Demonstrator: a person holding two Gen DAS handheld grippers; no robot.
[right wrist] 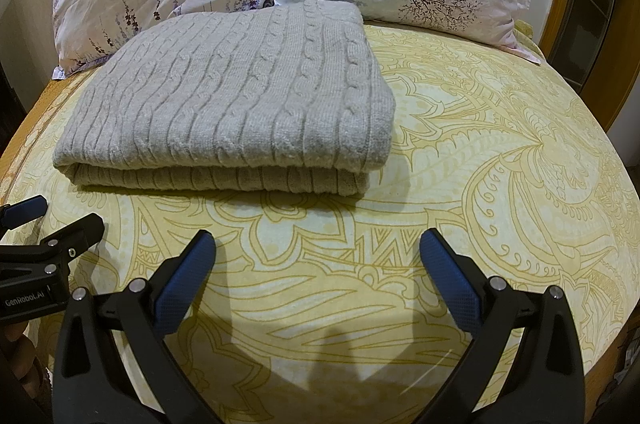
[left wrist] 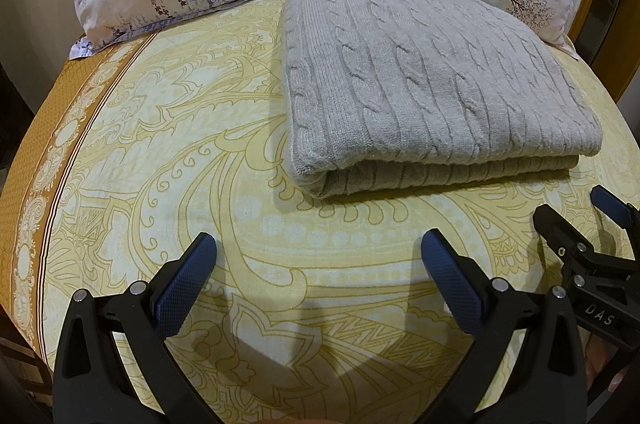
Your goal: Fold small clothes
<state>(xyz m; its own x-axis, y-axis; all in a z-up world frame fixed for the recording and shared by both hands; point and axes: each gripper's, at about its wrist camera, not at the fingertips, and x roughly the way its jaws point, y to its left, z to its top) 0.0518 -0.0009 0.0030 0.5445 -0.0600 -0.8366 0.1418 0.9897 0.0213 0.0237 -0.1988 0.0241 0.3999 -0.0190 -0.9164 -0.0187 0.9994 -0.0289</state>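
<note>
Warm indoor light, fairly bright, even across both views. Light comes from behind and above cameras: soft shadows of left gripper [left wrist: 319, 244] and right gripper [right wrist: 318, 244] fall forward on yellow bedsheet [left wrist: 160, 151]. Narrow shadow under near fold of grey knit sweater [right wrist: 240, 103]. No harsh glare; faint streak low on sheet in right wrist view. Focus sharp mid-frame, knit texture crisp. Strong fisheye bulge, bed curved, dark vignette at corners, edges smeared
</note>
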